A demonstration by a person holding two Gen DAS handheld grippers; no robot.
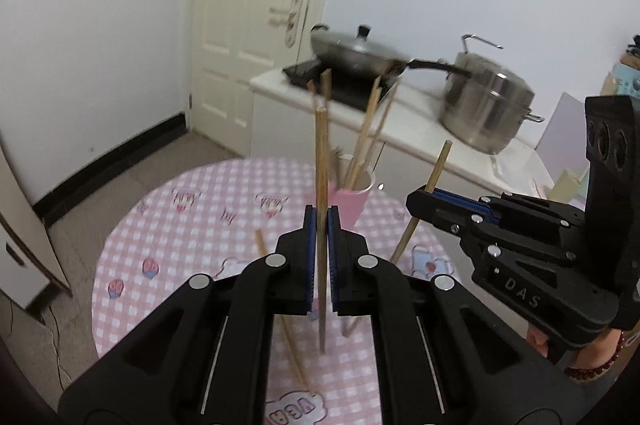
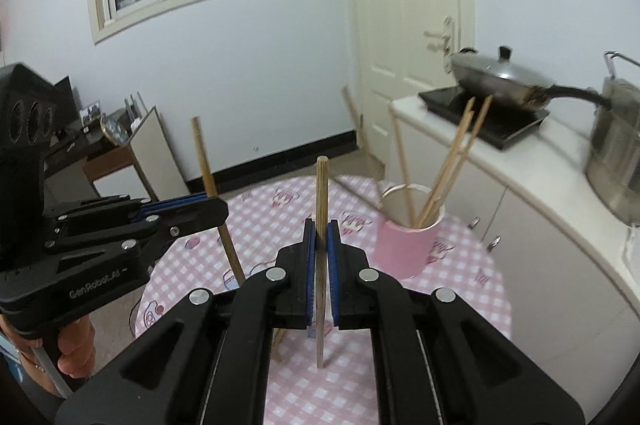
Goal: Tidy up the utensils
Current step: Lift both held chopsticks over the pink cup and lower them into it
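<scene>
Both tongs clamped on one chopstick point(image 1: 321, 161) each; pink cup point(image 2: 404, 245) holds chopsticks

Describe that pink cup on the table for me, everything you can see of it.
The pink cup is a plain cylinder, pale inside with a whitish rim, seemingly paper or plastic. It stands upright on the pink checked tablecloth toward the far side. Several wooden chopsticks lean inside it, fanning outward. Neither gripper touches it.

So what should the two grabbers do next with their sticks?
Probably carry them over the pink cup and lower them in. The left gripper and right gripper each pinch one chopstick upright, and the cup already holds others.
</scene>
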